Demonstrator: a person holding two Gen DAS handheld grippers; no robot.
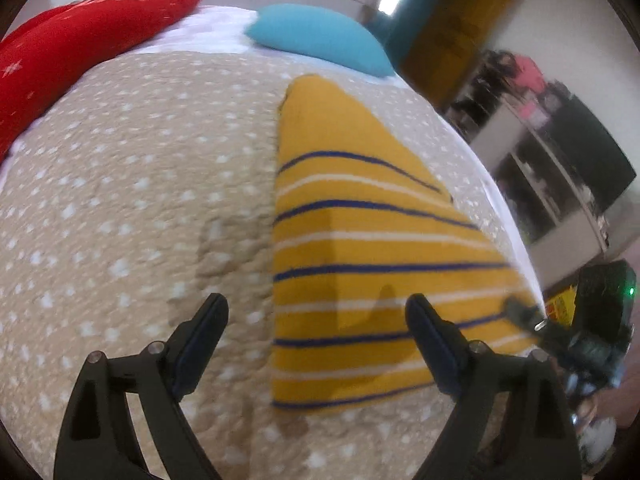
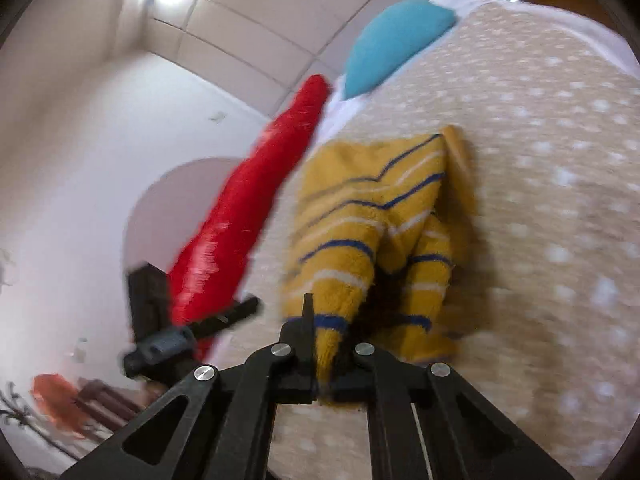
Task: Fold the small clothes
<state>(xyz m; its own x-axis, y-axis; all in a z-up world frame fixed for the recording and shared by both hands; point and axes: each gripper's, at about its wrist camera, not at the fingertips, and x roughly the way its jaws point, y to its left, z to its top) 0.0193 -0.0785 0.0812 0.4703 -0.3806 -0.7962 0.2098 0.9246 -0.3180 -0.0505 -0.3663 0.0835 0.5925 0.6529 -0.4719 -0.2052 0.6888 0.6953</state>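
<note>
A yellow garment with blue and white stripes (image 1: 360, 240) lies folded in a tapering shape on the beige dotted bedspread (image 1: 140, 200). My left gripper (image 1: 316, 300) hangs open just above the garment's near left edge, with nothing between its fingers. At the garment's right edge my right gripper (image 1: 524, 316) pinches the cloth. In the right wrist view the right gripper (image 2: 326, 340) is shut on a lifted, bunched edge of the yellow garment (image 2: 372, 216), which rises off the bedspread (image 2: 540, 200).
A red pillow (image 1: 80, 48) and a teal pillow (image 1: 320, 36) lie at the far end of the bed. Dark shelving (image 1: 560, 160) stands beyond the bed's right edge. Bare bedspread spreads left of the garment.
</note>
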